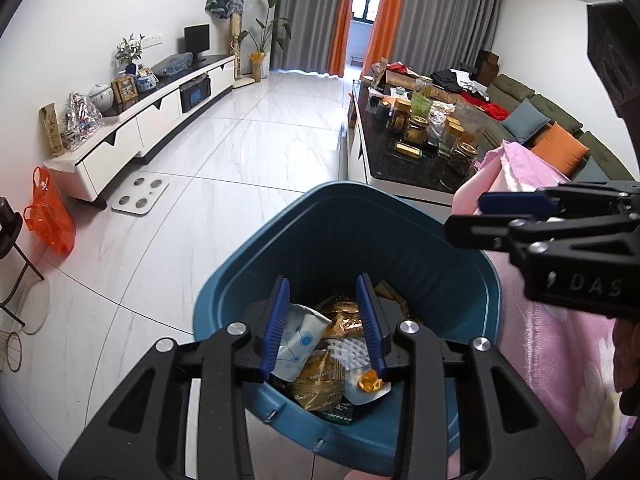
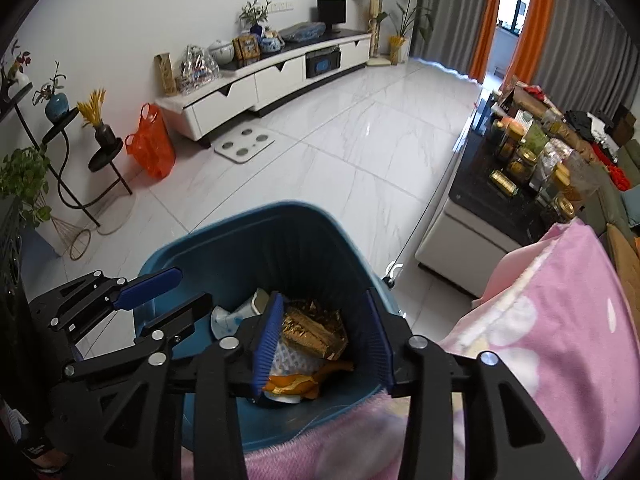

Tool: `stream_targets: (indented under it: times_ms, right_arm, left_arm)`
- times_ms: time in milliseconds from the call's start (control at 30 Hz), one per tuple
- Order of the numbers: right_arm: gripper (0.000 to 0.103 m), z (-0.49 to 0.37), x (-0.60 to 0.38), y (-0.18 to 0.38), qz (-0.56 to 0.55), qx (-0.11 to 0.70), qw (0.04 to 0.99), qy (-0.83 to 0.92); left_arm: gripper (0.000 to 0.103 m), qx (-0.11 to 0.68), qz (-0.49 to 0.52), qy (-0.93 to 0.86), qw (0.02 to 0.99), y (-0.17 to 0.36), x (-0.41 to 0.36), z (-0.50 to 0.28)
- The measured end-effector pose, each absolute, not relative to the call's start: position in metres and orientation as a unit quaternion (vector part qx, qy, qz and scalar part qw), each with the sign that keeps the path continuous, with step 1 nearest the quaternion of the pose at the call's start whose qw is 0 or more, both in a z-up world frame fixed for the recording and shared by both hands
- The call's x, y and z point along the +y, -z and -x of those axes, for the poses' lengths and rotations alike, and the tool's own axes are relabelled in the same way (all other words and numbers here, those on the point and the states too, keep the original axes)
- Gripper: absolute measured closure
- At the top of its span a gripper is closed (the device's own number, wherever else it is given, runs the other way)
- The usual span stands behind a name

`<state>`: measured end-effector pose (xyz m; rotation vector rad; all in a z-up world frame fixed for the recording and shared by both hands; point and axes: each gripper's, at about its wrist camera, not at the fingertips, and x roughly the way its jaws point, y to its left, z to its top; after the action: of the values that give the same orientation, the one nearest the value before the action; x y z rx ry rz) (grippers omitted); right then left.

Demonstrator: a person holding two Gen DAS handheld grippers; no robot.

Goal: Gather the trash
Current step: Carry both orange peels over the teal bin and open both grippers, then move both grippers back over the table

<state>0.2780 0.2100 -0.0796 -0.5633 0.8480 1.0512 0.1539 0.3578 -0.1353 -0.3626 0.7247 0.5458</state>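
White marble-look floor tiles run from a low TV cabinet [image 1: 160, 120] to a dark coffee table [image 1: 404, 160] crowded with jars. From the left wrist view, the blue bin [image 1: 344, 240] stands on the floor directly below the left gripper [image 1: 326, 320], whose blue pads are spread wide with nothing between them; it hangs over the bin's mouth, which suggests it is placed for dropping rubbish in. Inside lie the wrappers [image 1: 320, 376]: gold foil packets, a white-and-blue pouch and an orange scrap. One gold packet carries lettering too small to read for certain. The right gripper [image 1: 472, 216] reaches in from the right above a pink blanket [image 1: 560, 360], jaws parted; its black body bears the letters "DAS", cut off by the frame edge.

From the right wrist view, the right gripper [image 2: 324, 340] is also wide and empty, poised above the bin [image 2: 248, 240] beside the blanket [image 2: 540, 340]. Wrappers [image 2: 316, 330] fill the bottom. The left gripper [image 2: 176, 292] enters from the left, open. An orange plastic bag [image 2: 152, 148] stands by the cabinet [image 2: 280, 76]; I cannot tell whether it counts as trash.
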Motion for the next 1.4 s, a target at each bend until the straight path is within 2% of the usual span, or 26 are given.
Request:
stream_targets:
  times_ms: [33,100,167,300,333,367,467,767,1400]
  right_arm:
    - [0.051,-0.278,0.208,0.077,0.253,0.384,0.746,-0.482]
    - [0.045,-0.277,0.204,0.069,0.248,0.374,0.753,-0.482]
    - [0.033,-0.277,0.200,0.062,0.243,0.368,0.757,-0.483]
    - [0.024,-0.279,0.188,0.051,0.230,0.357,0.765,-0.483]
    - [0.021,-0.280,0.185,0.048,0.228,0.354,0.767,-0.484]
    - [0.021,-0.280,0.181,0.044,0.224,0.351,0.770,-0.483]
    - [0.016,-0.282,0.168,0.035,0.212,0.341,0.778,-0.483]
    - [0.007,-0.290,0.122,0.011,0.171,0.315,0.800,-0.481]
    - [0.007,-0.289,-0.037,-0.022,0.077,0.254,0.869,-0.418]
  left_arm:
    - [0.063,0.346,0.174,-0.264,0.883,0.133,0.358,-0.152]
    - [0.056,0.340,0.172,-0.269,0.885,0.126,0.356,-0.148]
    - [0.048,0.333,0.170,-0.273,0.886,0.119,0.355,-0.144]
    - [0.032,0.323,0.164,-0.278,0.890,0.106,0.355,-0.136]
    - [0.021,0.319,0.163,-0.281,0.890,0.103,0.353,-0.134]
    - [0.016,0.312,0.160,-0.285,0.892,0.098,0.351,-0.132]
    - [0.006,0.299,0.153,-0.291,0.896,0.085,0.345,-0.126]
    - [0.006,0.283,0.126,-0.297,0.903,0.050,0.321,-0.121]
    - [0.006,0.223,0.080,-0.238,0.942,-0.019,0.212,-0.128]
